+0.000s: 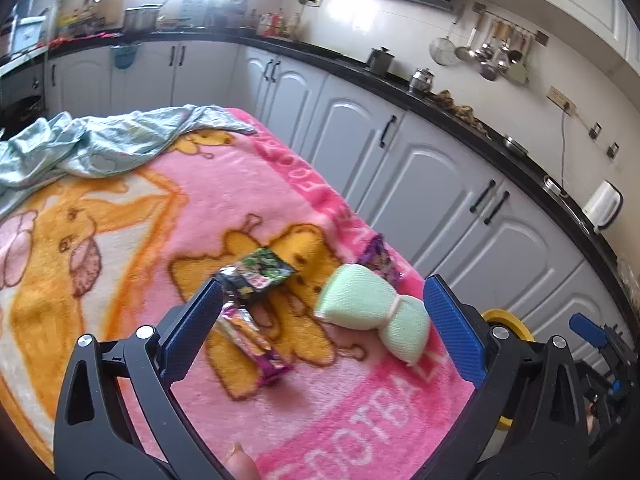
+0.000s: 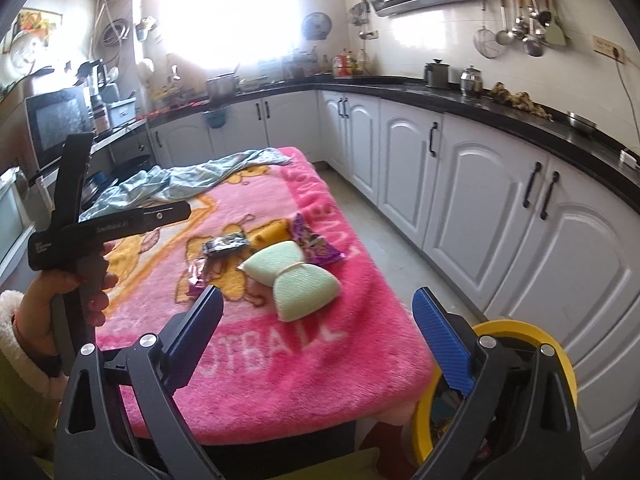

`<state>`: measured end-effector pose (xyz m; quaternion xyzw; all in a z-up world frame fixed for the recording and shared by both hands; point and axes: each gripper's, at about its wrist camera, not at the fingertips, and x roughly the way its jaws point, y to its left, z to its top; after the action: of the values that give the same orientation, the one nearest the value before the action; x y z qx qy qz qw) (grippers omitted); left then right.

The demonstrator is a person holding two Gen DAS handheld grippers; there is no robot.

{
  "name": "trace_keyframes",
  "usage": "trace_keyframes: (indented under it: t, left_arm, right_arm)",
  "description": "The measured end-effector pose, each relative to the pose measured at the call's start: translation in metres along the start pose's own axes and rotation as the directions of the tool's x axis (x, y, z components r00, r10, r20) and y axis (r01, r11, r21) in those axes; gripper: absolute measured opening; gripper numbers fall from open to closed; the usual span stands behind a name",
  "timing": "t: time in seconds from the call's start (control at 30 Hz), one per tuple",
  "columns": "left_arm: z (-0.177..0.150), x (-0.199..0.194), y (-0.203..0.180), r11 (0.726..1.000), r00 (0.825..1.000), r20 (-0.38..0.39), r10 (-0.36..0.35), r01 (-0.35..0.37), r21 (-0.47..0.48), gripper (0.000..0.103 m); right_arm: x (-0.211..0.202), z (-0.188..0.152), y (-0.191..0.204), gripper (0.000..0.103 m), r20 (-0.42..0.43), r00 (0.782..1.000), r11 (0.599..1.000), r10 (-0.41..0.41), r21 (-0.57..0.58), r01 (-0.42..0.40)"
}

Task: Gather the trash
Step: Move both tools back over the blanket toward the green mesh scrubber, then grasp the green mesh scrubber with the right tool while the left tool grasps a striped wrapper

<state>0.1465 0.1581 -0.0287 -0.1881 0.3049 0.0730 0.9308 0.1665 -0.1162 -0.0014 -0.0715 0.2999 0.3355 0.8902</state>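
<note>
Only right wrist shows yellow bin's (image 2: 560, 344) contents, seemingly wrappers

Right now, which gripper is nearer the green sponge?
Left. The left gripper hangs open just over the green sponge; the right gripper sits back near the table's edge, by the yellow bin.

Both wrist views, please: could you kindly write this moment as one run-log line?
left claw: open, above wrappers | right claw: open, empty | sponge: on blanket | yellow bin: beside table
</note>
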Motion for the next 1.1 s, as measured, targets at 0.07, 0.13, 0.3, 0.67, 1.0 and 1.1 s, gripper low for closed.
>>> trace_keyframes:
  t: [0.07, 0.13, 0.3, 0.67, 1.0, 1.1]
  left_arm:
    - [0.001, -0.001, 0.009, 1.000, 1.000, 0.001, 0.012, -0.012, -0.020, 0.092]
    - [0.001, 0.000, 0.018, 0.999, 1.000, -0.001, 0.023, -0.023, -0.038, 0.092]
    - [-0.002, 0.004, 0.037, 0.996, 0.999, -0.018, 0.047, -0.049, -0.081, 0.092]
    - [-0.021, 0.035, 0.067, 0.988, 0.994, -0.097, 0.045, -0.058, -0.142, 0.092]
    - [-0.041, 0.065, 0.064, 0.980, 0.986, -0.164, -0.023, -0.010, -0.199, 0.070]
    - [-0.044, 0.073, 0.065, 0.975, 0.983, -0.180, -0.022, -0.019, -0.222, 0.066]
  right_arm:
    - [0.005, 0.002, 0.006, 0.093, -0.003, 1.000, 1.000, 0.008, -0.012, -0.008]
    - [0.011, 0.005, 0.012, 0.094, -0.010, 1.000, 1.000, 0.020, -0.023, -0.020]
    - [0.029, 0.007, 0.021, 0.095, -0.029, 0.999, 0.998, 0.042, -0.038, -0.043]
    - [0.082, 0.009, 0.032, 0.095, -0.110, 0.993, 0.994, 0.046, -0.096, -0.056]
    - [0.153, 0.003, 0.021, 0.095, -0.267, 0.963, 0.990, 0.030, -0.122, -0.065]
    - [0.175, 0.003, 0.019, 0.095, -0.306, 0.952, 0.990, 0.025, -0.122, -0.065]
